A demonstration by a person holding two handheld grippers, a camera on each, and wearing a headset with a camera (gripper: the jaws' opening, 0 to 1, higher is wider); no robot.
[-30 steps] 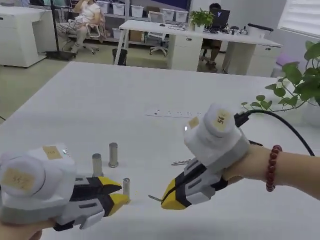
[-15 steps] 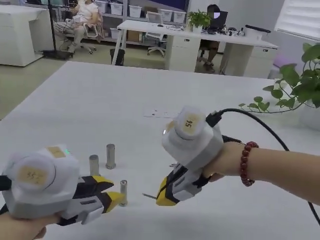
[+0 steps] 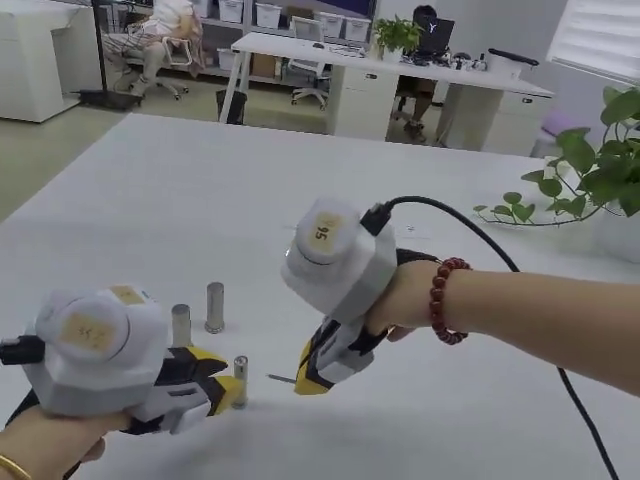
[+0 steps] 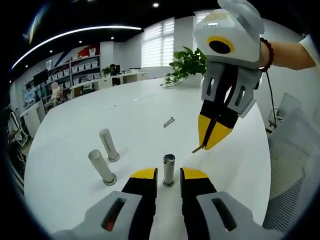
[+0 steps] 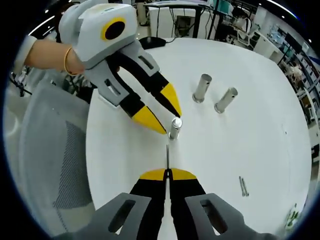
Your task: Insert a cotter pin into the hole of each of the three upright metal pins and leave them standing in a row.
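Cotter pin (image 5: 167, 157) is clamped in the closed right gripper (image 5: 168, 175), tip pointed at the nearest metal pin (image 4: 169, 162), just short of it. That pin is straddled by the open left gripper (image 4: 169, 174). Two further pins (image 4: 107, 145) (image 4: 101, 166) are stood upright nearby.

my left gripper (image 3: 224, 381) and right gripper (image 3: 303, 384): white shells, black jaws, yellow tips, a tan label on each cap. pins (image 3: 215, 306): plain silver-grey. cotter pin (image 3: 282, 379): silver. table (image 3: 200, 200): plain white. my bracelet (image 3: 440, 300): dark red beads. cable (image 3: 480, 235): black. plant (image 3: 600, 170): green.
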